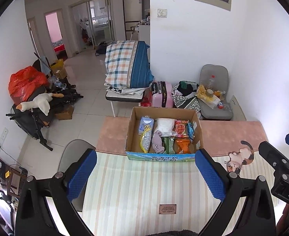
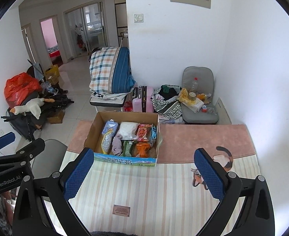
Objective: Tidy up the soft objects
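Left gripper (image 1: 146,174) and right gripper (image 2: 143,174) both sat wide open, empty, at lower frame over the striped mat (image 1: 136,188). Cardboard box (image 1: 133,125) at frame centre held the soft packets (image 1: 180,128) and grey cloth (image 1: 157,142). Plush goose (image 1: 36,104) lay mid-left.

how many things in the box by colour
In the box:
blue packs: 2
white bag: 1
red pack: 1
yellow-rimmed pack: 1
grey cloth: 1
green pack: 1
orange pack: 1
Total: 8
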Available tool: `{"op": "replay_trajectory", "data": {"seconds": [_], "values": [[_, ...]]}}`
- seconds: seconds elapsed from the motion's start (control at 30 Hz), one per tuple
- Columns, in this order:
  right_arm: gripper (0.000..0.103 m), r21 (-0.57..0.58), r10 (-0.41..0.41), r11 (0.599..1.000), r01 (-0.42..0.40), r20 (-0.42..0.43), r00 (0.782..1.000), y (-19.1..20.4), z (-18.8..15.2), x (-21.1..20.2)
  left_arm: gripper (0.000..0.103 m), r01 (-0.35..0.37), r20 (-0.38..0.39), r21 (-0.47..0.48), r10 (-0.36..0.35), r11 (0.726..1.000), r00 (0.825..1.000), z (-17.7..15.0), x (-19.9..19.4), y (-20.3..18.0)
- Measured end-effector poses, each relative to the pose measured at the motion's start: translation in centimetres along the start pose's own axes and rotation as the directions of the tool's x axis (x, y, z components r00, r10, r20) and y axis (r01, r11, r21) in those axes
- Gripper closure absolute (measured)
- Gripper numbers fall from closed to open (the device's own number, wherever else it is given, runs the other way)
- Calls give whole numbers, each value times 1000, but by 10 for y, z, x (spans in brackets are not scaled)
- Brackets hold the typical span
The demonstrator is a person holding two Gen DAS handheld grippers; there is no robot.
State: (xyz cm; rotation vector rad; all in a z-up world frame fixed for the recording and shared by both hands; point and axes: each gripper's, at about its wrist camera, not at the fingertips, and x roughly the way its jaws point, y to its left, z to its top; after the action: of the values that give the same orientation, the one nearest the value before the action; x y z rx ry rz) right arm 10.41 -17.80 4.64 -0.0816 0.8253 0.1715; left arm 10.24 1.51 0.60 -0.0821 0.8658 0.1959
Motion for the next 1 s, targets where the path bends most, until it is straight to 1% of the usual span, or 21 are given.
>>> {"op": "replay_trajectory", "data": {"seconds": [0.3,0.57,1.0], "values": [[0,-3,-21,1000,21,-4,1000,0,8,11,1,-4,-2,-10,4,1000,1000,3,5,6],[0,-7,-21,1000,21,-6,1000,1,9,15,1,6,-10,-11,-6,1000,1000,4,9,5],[0,-9,-16,1000,16,-9,1000,0,13,18,1,-6,4,-11,6,1000,1000,5,7,3]]}}
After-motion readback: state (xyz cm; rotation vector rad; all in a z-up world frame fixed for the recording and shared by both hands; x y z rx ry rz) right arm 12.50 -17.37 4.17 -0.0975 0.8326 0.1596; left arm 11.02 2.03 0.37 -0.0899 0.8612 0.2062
